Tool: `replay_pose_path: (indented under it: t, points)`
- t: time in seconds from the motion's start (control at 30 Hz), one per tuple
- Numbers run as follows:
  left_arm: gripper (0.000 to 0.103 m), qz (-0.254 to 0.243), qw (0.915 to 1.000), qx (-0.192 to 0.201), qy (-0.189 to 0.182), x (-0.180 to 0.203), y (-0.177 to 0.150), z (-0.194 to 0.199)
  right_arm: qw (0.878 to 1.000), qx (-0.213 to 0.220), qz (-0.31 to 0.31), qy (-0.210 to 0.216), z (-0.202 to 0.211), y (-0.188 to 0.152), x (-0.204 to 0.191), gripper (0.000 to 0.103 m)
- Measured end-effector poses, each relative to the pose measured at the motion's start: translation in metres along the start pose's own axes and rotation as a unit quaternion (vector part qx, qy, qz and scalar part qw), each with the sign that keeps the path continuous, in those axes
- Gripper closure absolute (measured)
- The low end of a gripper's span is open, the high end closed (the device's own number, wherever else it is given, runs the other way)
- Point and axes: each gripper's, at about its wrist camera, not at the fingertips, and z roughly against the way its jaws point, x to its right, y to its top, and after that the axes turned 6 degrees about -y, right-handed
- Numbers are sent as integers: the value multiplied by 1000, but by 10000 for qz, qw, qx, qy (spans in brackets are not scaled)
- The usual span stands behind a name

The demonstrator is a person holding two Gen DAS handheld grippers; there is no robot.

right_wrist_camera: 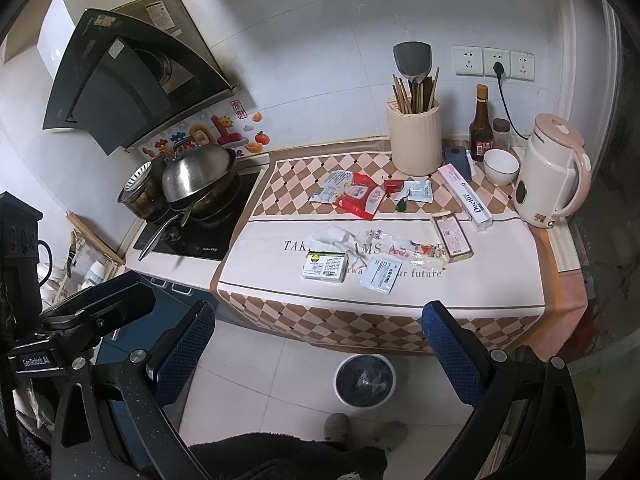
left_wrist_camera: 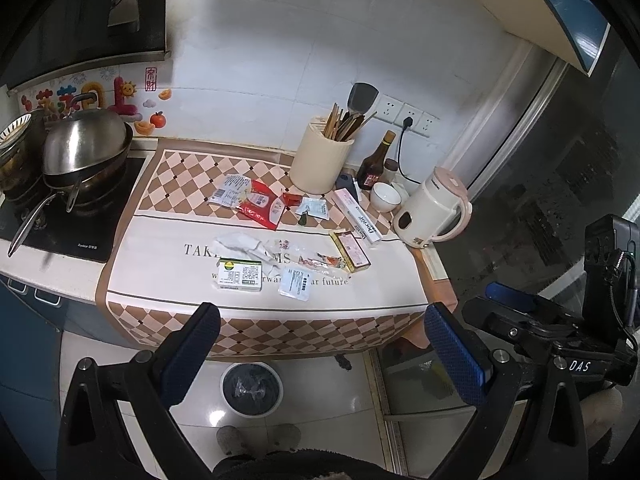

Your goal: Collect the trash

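Spanning the counter, the checked mat (left_wrist_camera: 132,264) carries all the litter, with the bin (right_wrist_camera: 365,380) on the floor just below its front edge. Both grippers hang back over the floor, short of the counter: the left gripper (left_wrist_camera: 320,354) and the right gripper (right_wrist_camera: 318,352) each stand wide apart at the jaws and hold nothing.

Largest of the litter is the red packet (left_wrist_camera: 262,204) near the utensil pot (left_wrist_camera: 320,160) — soft film, light, likely slippery; pinch an edge rather than the flat face. The long white box (right_wrist_camera: 466,196) and the pink-faced box (right_wrist_camera: 452,238) look stiff and light, so a grip across the narrow width should hold. The green-labelled box (left_wrist_camera: 240,276) sits nearest the front edge. The crumpled tissue (left_wrist_camera: 240,242) and clear wrapper (right_wrist_camera: 404,250) are limp and will deform. The small pale sachet (left_wrist_camera: 296,284) lies flat — hard to get under.

The wrapper partly covers the mat's lettering. The bin's contents cannot be made out.
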Motion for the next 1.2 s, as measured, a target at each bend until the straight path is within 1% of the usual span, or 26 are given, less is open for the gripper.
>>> replay_pose_path:
  t: [0.37, 0.43, 0.67, 0.7, 1.2]
  points:
    - [0, -24, 10000, -17, -14, 10, -2, -2, 10000, -15, -12, 30, 0, 1, 3, 0]
    - [0, -18, 10000, -30, -17, 3, 2, -4, 10000, -17, -10, 28, 0, 1, 3, 0]
    - [0, -28, 10000, -40, -21, 9, 0, -7, 10000, -20, -7, 31, 0, 1, 4, 0]
    - [0, -12, 10000, -31, -14, 4, 2, -5, 10000, -20, -4, 30, 0, 1, 4, 0]
    - [0, 11, 10000, -62, -39, 7, -1, -8, 10000, -39, 28, 40, 0, -1, 2, 0]
